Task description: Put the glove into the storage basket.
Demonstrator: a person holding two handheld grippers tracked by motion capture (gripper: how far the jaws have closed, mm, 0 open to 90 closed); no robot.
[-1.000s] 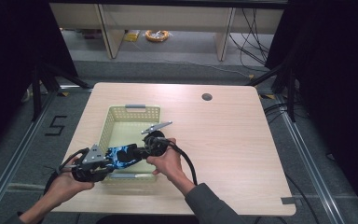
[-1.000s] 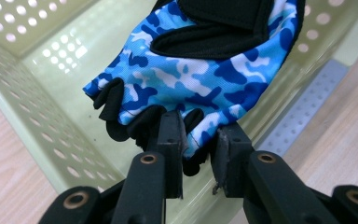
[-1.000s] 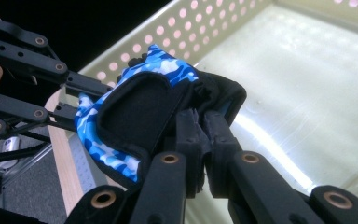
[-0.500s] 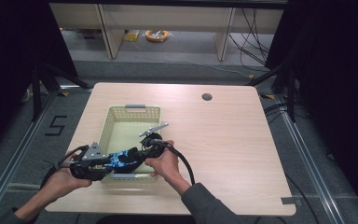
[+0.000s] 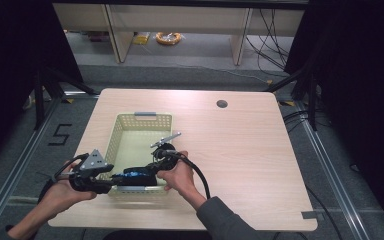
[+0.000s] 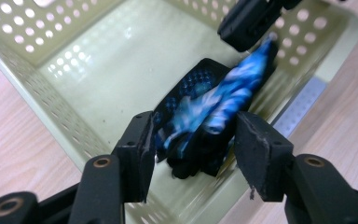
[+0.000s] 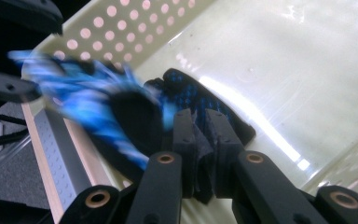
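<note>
Your left tool (image 5: 111, 181) sits at the near left corner of the basket (image 5: 142, 119), low over the rim, with your left hand (image 5: 62, 187) behind it on the table (image 5: 240, 150). Its jaws have just been opening and now stand spread; in the left gripper view the glove (image 6: 209, 116) lies between them, but the pads (image 6: 261, 154) do not press on it. The glove, black with blue streaks, is inside the basket at its near end, bunched against the near wall; parts of it are blurred in both gripper views.

Further right, your right tool (image 5: 152, 167) reaches into the same near end from the basket's right side, your right hand (image 5: 177, 175) just outside the rim. In the right gripper view its jaws are pressed nearly together, pinching a fold of the glove's black fabric (image 7: 200, 158) between the pads. Its cable (image 5: 200, 172) loops over your right hand toward the sleeve. A dark round hole (image 5: 222, 104) marks the table's far side, well apart from the basket.
</note>
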